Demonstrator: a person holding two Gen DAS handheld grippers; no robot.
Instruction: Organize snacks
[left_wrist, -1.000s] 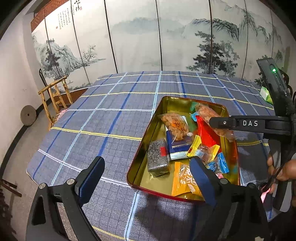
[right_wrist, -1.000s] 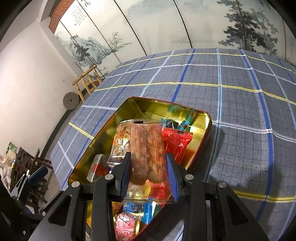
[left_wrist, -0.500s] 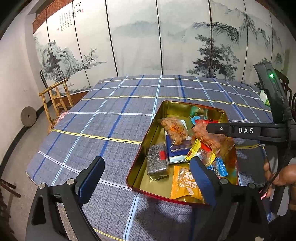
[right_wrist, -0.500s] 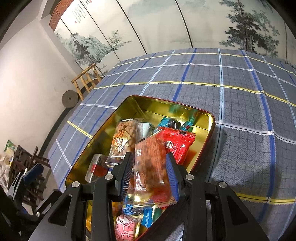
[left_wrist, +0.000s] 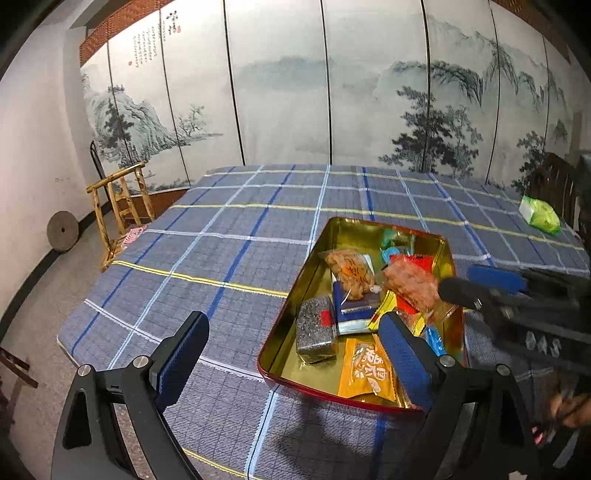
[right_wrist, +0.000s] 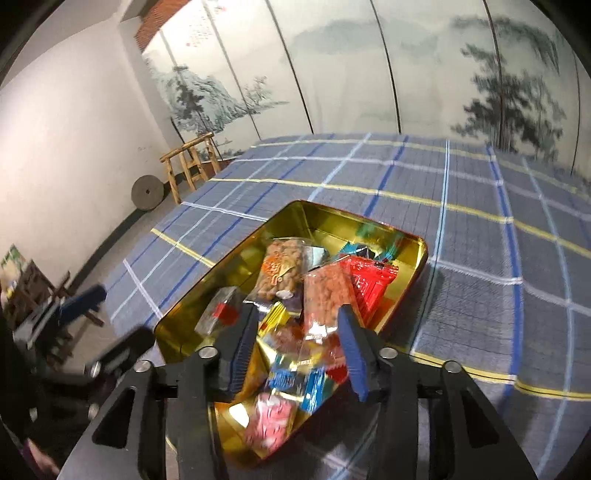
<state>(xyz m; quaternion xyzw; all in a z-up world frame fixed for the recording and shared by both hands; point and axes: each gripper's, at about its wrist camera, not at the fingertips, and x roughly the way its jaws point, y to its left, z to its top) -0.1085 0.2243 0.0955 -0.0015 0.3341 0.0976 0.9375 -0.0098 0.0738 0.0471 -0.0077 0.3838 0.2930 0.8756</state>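
A gold tin with a red rim (left_wrist: 325, 236) (right_wrist: 295, 218) sits on the plaid tablecloth and holds several snack packets. A clear packet of reddish-brown snacks (left_wrist: 410, 284) (right_wrist: 325, 295) lies in the tin on a red packet (right_wrist: 373, 280). My right gripper (right_wrist: 299, 347) is open just behind that packet, pulled back over the tin's near end; it shows blurred at the right of the left wrist view (left_wrist: 476, 284). My left gripper (left_wrist: 291, 358) is open and empty over the tin's near left corner.
A green packet (left_wrist: 539, 214) lies at the table's far right edge. A wooden chair (left_wrist: 122, 210) and a round stone disc (left_wrist: 62, 230) stand on the floor to the left. A painted folding screen stands behind the table.
My right gripper held the reddish-brown packet above the tin, lowered it, then opened and let it go into the tin and drew back. The left gripper stayed open.
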